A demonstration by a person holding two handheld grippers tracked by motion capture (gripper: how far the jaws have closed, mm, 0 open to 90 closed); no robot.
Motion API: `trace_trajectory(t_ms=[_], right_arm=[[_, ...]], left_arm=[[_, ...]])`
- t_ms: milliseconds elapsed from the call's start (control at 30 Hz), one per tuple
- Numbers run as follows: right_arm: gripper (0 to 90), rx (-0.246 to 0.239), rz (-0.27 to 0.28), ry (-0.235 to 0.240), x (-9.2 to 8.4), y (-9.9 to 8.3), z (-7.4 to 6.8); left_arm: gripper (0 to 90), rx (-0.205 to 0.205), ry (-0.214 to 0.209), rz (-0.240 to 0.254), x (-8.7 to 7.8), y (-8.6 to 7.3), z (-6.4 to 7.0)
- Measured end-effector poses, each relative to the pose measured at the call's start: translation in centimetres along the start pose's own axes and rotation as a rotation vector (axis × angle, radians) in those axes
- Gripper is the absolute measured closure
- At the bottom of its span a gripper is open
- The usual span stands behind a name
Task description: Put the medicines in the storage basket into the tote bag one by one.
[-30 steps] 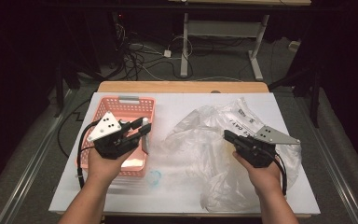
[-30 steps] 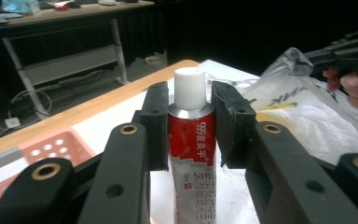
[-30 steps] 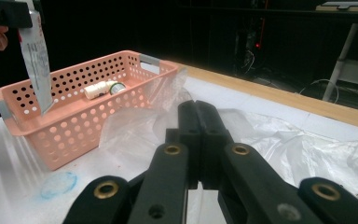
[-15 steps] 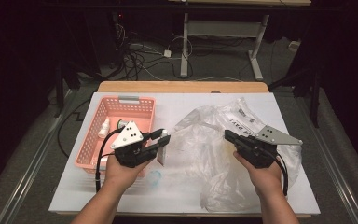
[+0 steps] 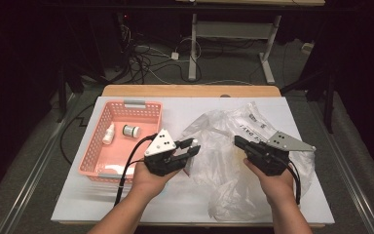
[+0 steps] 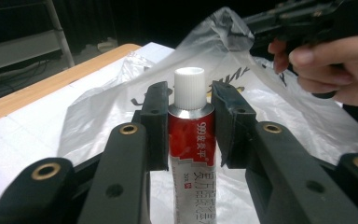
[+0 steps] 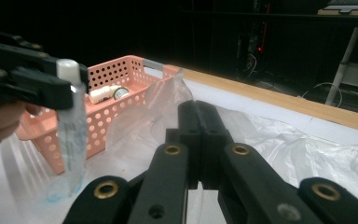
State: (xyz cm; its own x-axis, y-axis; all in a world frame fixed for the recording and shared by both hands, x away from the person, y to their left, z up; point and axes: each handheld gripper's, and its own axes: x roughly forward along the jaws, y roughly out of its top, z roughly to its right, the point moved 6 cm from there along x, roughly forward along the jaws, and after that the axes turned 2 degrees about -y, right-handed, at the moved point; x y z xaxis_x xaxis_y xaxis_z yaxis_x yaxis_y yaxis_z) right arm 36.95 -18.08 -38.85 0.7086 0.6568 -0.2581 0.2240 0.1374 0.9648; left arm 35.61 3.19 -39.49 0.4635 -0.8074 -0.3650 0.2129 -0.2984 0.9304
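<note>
Pads of my left gripper are clamped on a red-and-white ointment tube just under its shoulder, with the white screw cap standing up above them. The tube hangs over the table between the pink basket and the clear plastic bag, close to the bag's mouth. I judge it light and soft-walled: squeezed mid-body it would dent and slip, so the stiff neck below the cap is the right place to hold it. My right gripper has its jaws together, pinching the bag's thin film and lifting an edge. That film is limp, slick and easily torn, so a shallow pinch at the rim suits it best. Farther out, a small white bottle and a little jar lie in the basket.
</note>
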Motion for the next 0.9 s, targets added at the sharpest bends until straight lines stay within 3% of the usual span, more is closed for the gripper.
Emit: trace_trajectory(t_ms=[433,633,900], right_arm=[[90.0,0.011,0.018,0.003,-0.3,0.4,0.0],[90.0,0.011,0.032,0.009,-0.6,0.8,-0.1],[90.0,0.011,0.044,0.011,-0.6,1.0,0.0]], left_arm=[[67.0,0.012,0.002,-0.054,5.5,-1.4,0.5],[67.0,-0.015,-0.008,-0.046,7.3,-1.4,-0.2],[67.0,0.021,0.0,-0.016,9.3,-0.4,-0.2]])
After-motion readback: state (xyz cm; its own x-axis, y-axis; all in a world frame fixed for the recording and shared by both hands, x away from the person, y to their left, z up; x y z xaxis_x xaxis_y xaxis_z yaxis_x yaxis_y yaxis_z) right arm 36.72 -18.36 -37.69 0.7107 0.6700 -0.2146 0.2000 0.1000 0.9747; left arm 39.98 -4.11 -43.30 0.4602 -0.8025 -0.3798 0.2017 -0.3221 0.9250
